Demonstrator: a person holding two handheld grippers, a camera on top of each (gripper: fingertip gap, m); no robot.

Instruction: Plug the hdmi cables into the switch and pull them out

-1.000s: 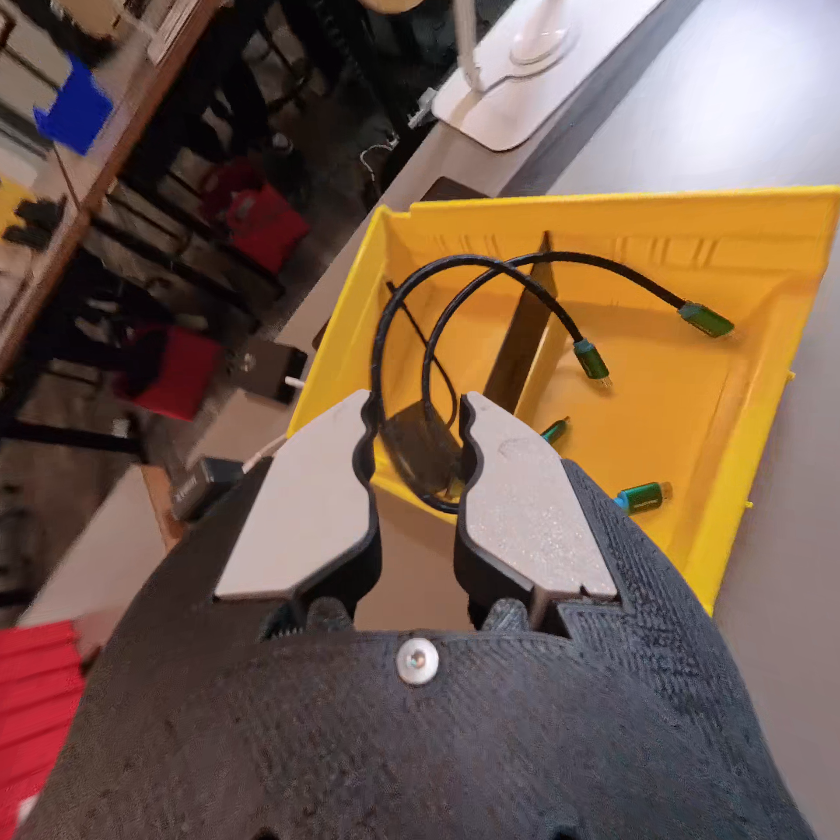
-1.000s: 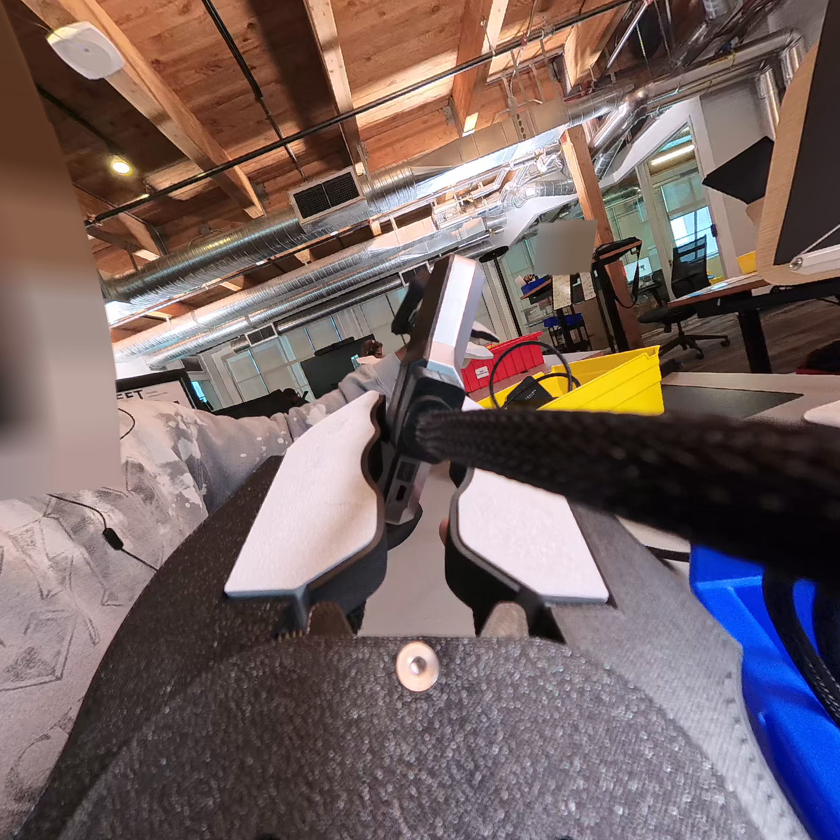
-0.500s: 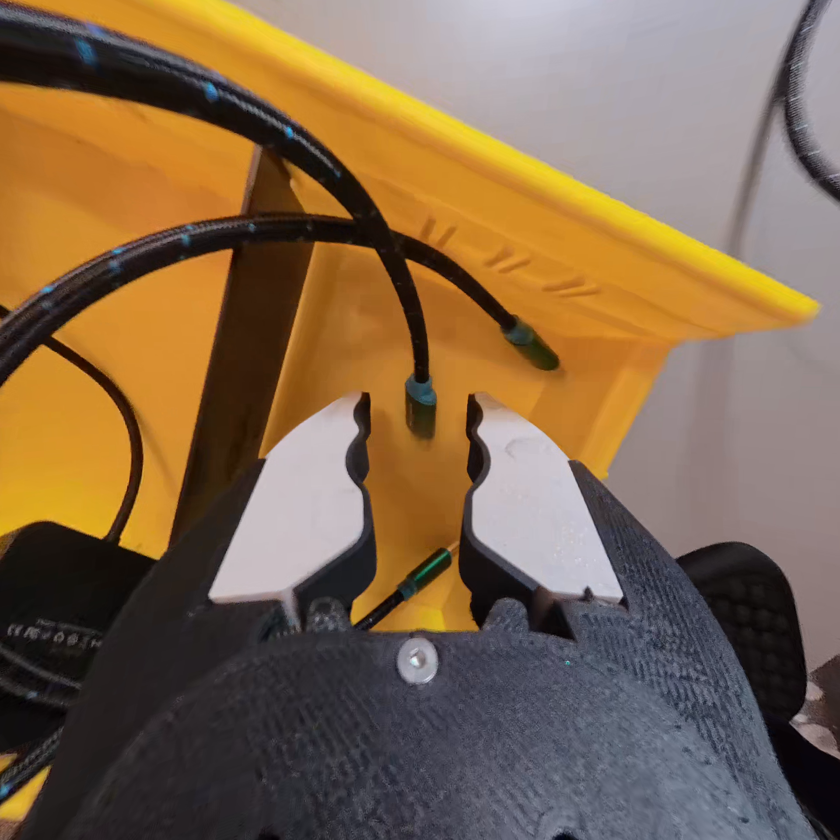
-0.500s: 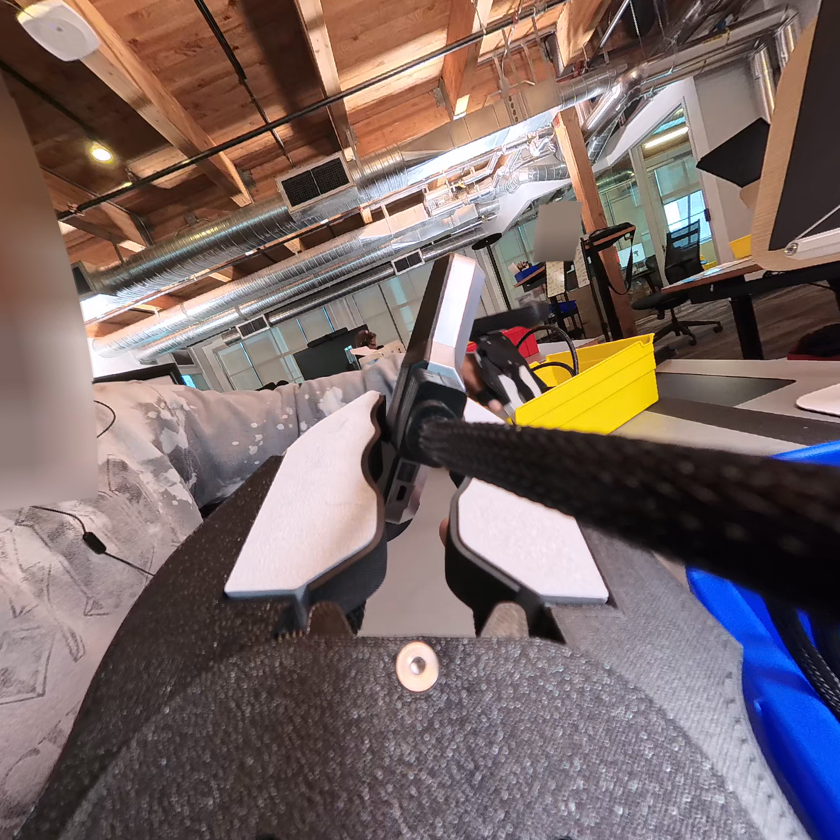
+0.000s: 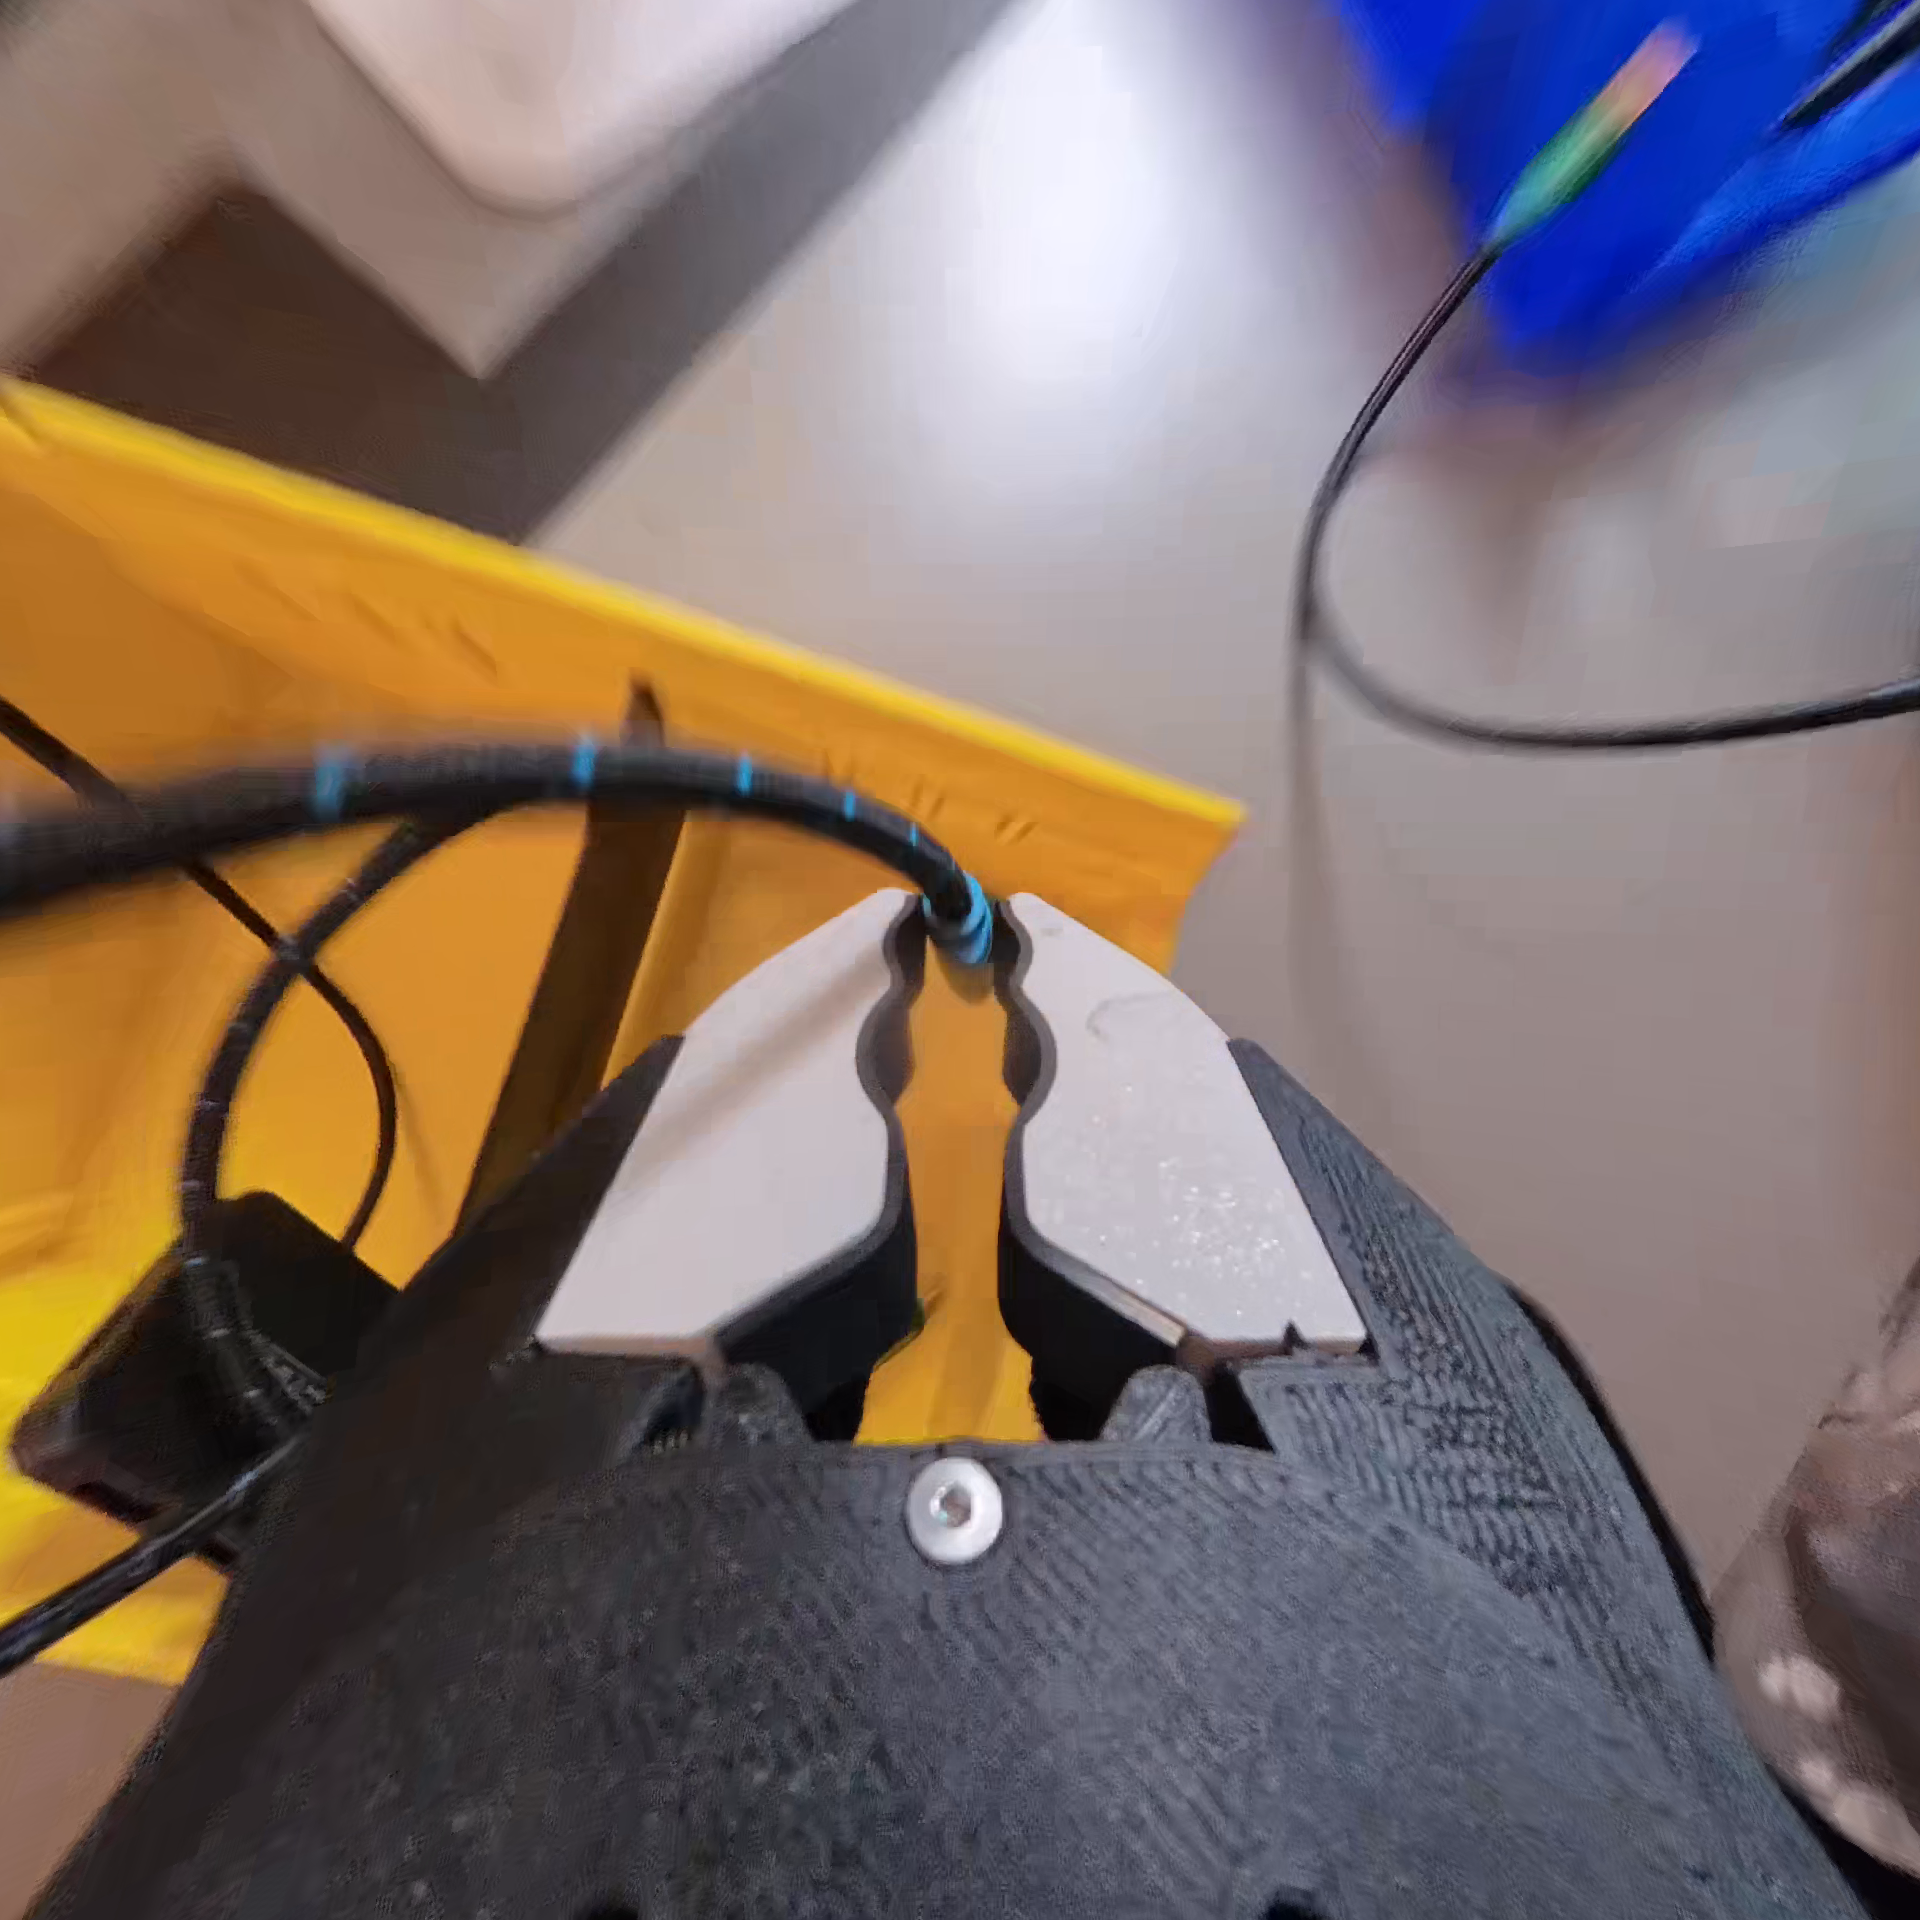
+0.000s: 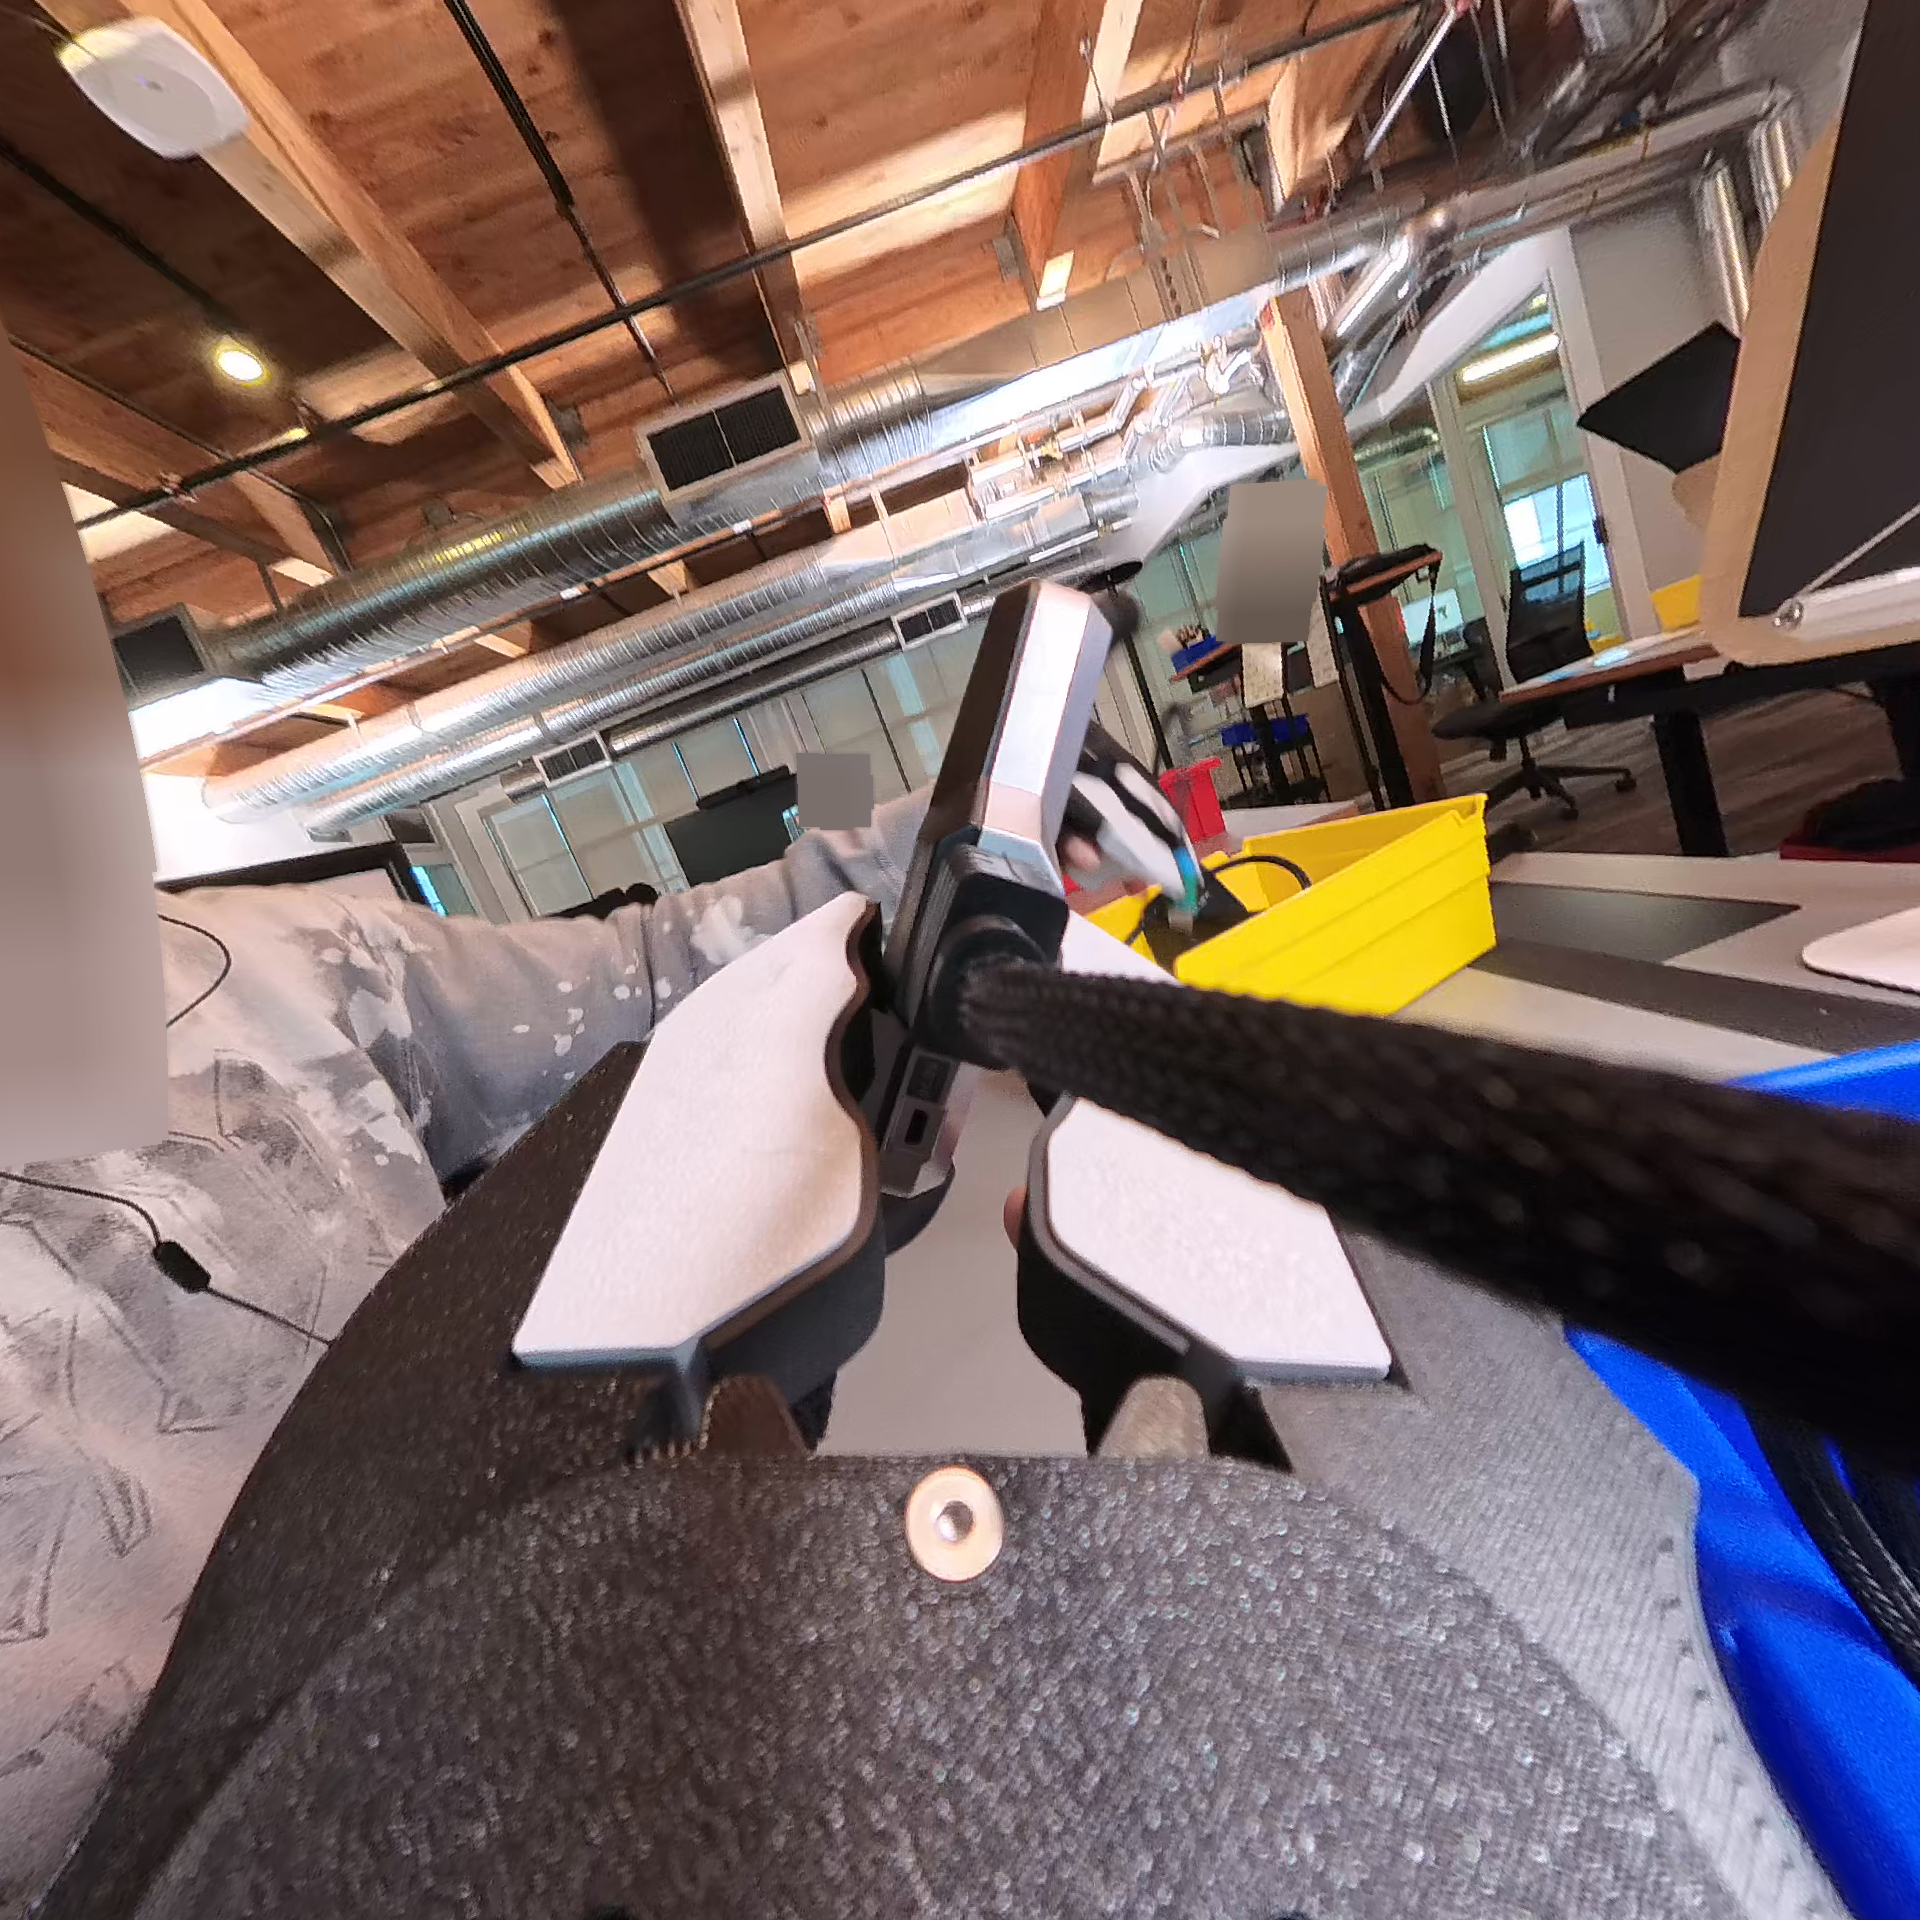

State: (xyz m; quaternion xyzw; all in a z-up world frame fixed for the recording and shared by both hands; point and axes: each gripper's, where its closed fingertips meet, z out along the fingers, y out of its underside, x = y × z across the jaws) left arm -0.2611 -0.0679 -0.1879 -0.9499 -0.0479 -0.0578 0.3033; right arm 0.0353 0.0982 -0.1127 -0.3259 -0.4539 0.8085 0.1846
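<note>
Bright yellow bin (image 5: 312, 582), black braided cable (image 5: 623, 774) with little blue flecks, blue bin (image 5: 1621, 156) far right, pale grey counter (image 5: 1039, 436). Switch (image 6: 1023, 727) is silver-grey with a black braided lead (image 6: 1351, 1122); sleeve (image 6: 436, 997) is mottled grey.

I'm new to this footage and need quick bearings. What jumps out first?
The left gripper pinches the end of a braided black cable above the yellow bin. The right gripper clamps a silver switch upright, with a thick braided cable running off to the right.
</note>
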